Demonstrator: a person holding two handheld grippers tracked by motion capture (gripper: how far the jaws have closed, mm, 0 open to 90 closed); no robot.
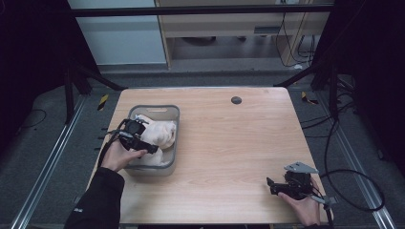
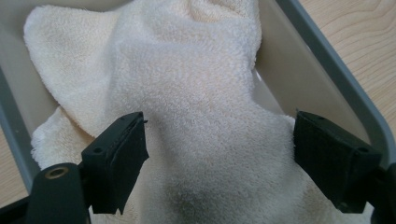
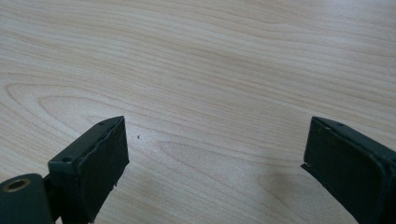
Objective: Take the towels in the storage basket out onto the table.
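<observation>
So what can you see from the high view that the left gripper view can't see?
High view alone: the whole wooden table, the right gripper open above bare wood near the front right corner, both of the person's hands, a small dark disc near the far edge, and the floor around.

Left gripper view alone: the towel's fluffy loops up close, with the left gripper's open black fingers on either side of it.

Both: the cream towel lying in the grey bin, and the left gripper over it.
</observation>
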